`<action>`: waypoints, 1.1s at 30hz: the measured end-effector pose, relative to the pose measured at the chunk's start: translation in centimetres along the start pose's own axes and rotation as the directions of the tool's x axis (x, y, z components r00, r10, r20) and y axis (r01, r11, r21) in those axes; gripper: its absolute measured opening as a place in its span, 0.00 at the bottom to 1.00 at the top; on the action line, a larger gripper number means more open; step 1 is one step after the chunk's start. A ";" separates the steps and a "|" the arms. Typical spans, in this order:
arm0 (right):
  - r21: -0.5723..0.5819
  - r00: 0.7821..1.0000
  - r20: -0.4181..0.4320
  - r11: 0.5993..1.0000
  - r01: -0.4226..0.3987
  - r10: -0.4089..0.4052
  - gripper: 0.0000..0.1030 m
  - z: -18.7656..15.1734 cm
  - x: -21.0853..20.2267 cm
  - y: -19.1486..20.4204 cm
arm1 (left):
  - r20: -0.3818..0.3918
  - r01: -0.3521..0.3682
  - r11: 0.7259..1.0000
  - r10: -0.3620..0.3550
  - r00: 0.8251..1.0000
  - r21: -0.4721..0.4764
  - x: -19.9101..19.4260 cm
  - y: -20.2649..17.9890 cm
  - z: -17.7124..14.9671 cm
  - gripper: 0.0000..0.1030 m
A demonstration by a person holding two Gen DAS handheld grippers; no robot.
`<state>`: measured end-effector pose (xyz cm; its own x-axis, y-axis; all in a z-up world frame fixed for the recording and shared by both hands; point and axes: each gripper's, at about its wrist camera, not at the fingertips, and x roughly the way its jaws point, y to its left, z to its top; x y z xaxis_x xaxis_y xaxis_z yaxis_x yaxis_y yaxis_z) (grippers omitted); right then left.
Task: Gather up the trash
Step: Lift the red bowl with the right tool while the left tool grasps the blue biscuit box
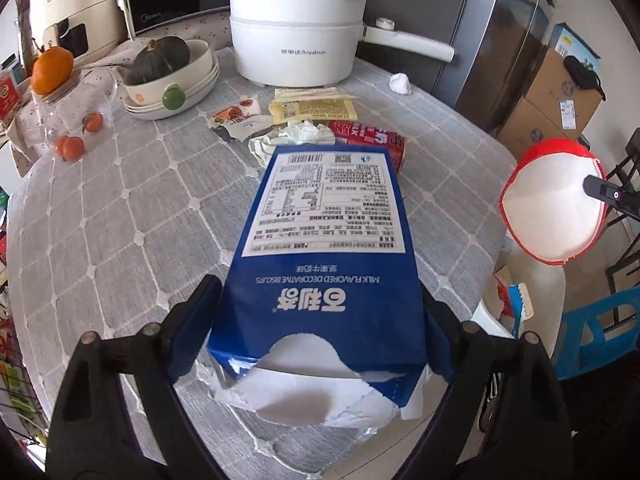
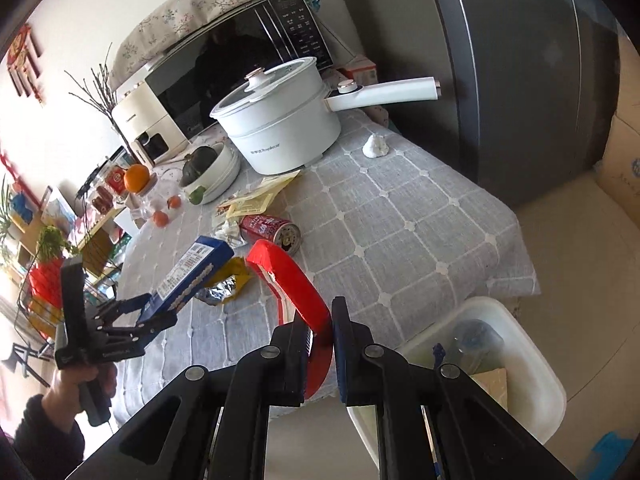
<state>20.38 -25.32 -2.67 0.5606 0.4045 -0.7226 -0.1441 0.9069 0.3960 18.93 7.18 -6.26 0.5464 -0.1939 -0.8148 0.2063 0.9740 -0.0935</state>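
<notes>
My left gripper (image 1: 320, 312) is shut on a torn blue biscuit box (image 1: 324, 248) and holds it above the grey table; it also shows in the right wrist view (image 2: 192, 276). My right gripper (image 2: 326, 332) is shut on the rim of a red paper bowl (image 2: 292, 280) with a white inside, seen in the left wrist view (image 1: 554, 204) off the table's right edge. On the table lie a red can (image 2: 272, 230), crumpled paper (image 1: 296, 136), yellow sachets (image 1: 316, 106), a snack wrapper (image 1: 236, 118), a yellow foil wrapper (image 2: 226, 286) and a white tissue ball (image 1: 400, 83).
A white bin (image 2: 532, 384) with trash stands on the floor below my right gripper. A white electric pot (image 1: 298, 46), stacked bowls with a squash (image 1: 168, 76), oranges and a clear jar (image 1: 68, 116) stand at the back. A fridge and cardboard boxes (image 1: 552, 104) stand right.
</notes>
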 end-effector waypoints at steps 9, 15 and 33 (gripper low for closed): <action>0.098 0.998 -0.003 0.993 0.066 -0.066 0.11 -1.9 -3.4 -3.1 | 0.045 0.144 0.989 -0.145 0.988 0.024 -2.5 -3.9 -1.1 0.18; 0.153 0.994 0.011 0.982 0.109 -0.112 0.11 -2.7 -5.0 -5.7 | -0.010 0.034 0.999 -0.034 0.999 0.001 0.4 -3.7 -1.4 0.19; 0.136 0.994 -0.021 0.985 0.108 -0.106 0.11 -2.9 -4.1 -5.7 | -0.071 -0.140 0.951 0.126 0.990 -0.274 2.8 -6.6 -0.3 0.99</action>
<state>16.54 -31.80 -3.55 0.5558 0.3085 -0.7720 0.0293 0.9208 0.3890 18.89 0.20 -8.07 0.5093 -0.0613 -0.8584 -0.1030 0.9860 -0.1315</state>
